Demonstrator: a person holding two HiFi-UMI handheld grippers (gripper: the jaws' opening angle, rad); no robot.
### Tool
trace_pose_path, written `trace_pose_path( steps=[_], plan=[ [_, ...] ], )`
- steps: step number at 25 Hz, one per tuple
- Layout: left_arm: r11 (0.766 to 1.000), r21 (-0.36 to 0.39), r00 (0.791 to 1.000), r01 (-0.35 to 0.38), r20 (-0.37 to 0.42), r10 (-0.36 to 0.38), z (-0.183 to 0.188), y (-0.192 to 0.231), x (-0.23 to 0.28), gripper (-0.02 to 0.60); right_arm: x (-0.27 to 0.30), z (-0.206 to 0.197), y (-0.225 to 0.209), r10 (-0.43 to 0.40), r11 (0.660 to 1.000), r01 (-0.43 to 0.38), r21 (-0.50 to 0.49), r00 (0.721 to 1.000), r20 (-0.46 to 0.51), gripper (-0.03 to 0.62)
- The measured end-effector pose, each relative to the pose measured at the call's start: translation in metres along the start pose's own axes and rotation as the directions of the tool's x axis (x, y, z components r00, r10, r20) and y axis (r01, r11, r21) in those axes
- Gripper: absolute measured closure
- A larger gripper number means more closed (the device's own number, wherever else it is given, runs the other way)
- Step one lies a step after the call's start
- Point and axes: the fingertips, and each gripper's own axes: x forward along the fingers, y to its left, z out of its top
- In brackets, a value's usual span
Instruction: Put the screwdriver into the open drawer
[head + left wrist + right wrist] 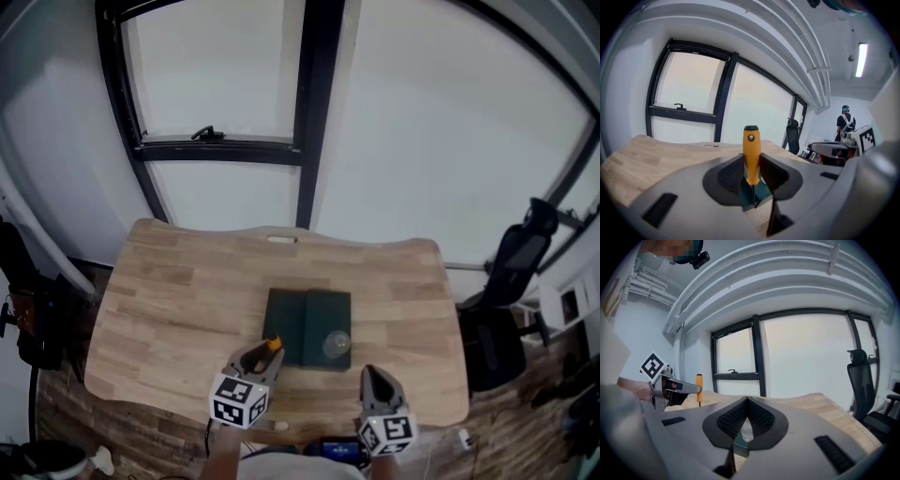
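Note:
An orange-handled screwdriver (273,345) stands upright, handle up, with my left gripper (265,352) shut on it near the table's front. In the left gripper view the jaws clamp the handle (751,154) with the thin shaft pointing down. Just beyond it on the wooden table (178,291) lies a dark green box (309,323); from above I cannot tell whether a drawer stands open. My right gripper (370,373) hovers to the right of the box's front corner, jaws shut with nothing between them (747,400). The right gripper view also shows the screwdriver (699,387) at its left.
A clear round object (337,344) rests on the box's front right part. A black office chair (511,272) stands off the table's right side. Windows with black frames rise behind the table. A person (845,123) stands far off at the right.

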Motion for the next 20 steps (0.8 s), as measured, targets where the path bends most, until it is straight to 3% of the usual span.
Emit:
trace_pose_path(
  steps=[20],
  plan=[
    [0.999, 0.038, 0.999, 0.018, -0.051, -0.016, 0.007, 0.016, 0.036, 0.477, 0.033, 0.007, -0.011, -0.007, 1.0, 0.007, 0.007, 1.0, 0.004, 0.597]
  ],
)
